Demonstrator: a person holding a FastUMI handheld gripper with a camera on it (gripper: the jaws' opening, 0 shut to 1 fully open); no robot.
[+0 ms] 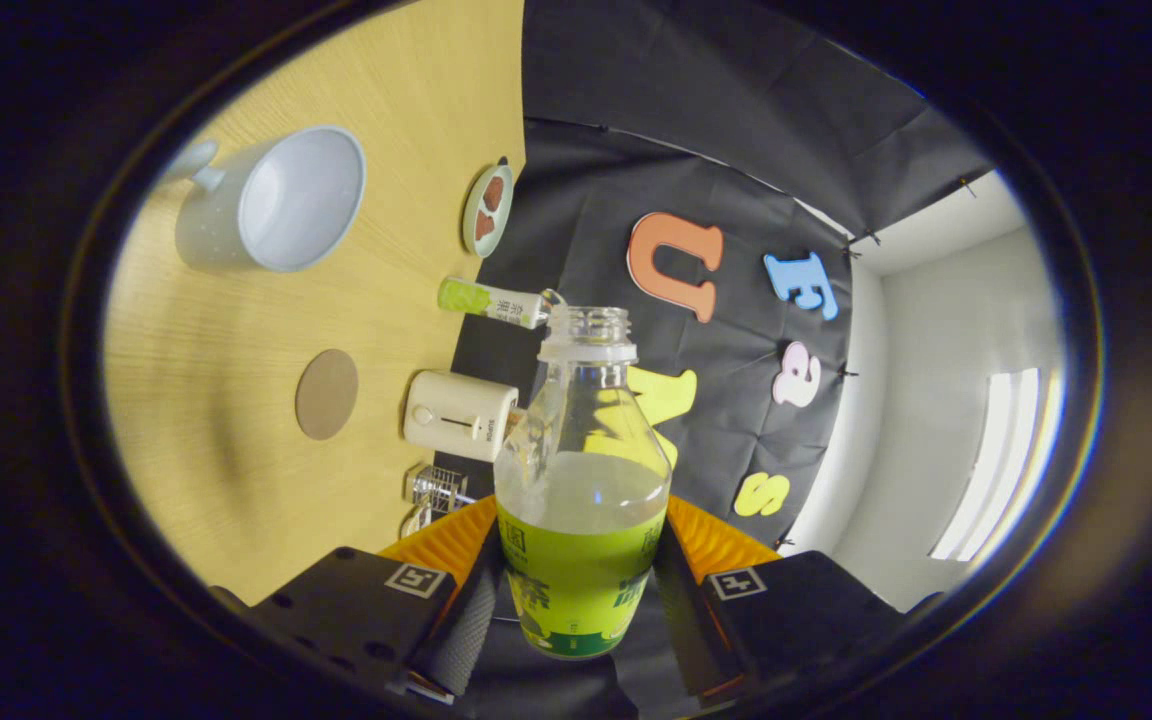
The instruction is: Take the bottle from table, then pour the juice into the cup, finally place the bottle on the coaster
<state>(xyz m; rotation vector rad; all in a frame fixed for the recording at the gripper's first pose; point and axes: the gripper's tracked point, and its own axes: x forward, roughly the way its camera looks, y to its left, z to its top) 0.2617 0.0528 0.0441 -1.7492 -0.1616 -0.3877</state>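
Gripper (581,590) clamps one bottle (582,470); one cup (271,200), one coaster (326,394)

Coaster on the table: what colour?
Plain brown coaster, seen best in the gripper view; claw shut on bottle.

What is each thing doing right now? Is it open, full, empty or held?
Bottle: cap off, held between the jaws, liquid in it.
Gripper: shut on the bottle.
Cup: empty, on the table.
Coaster: bare.
Small dish: holds reddish pieces.
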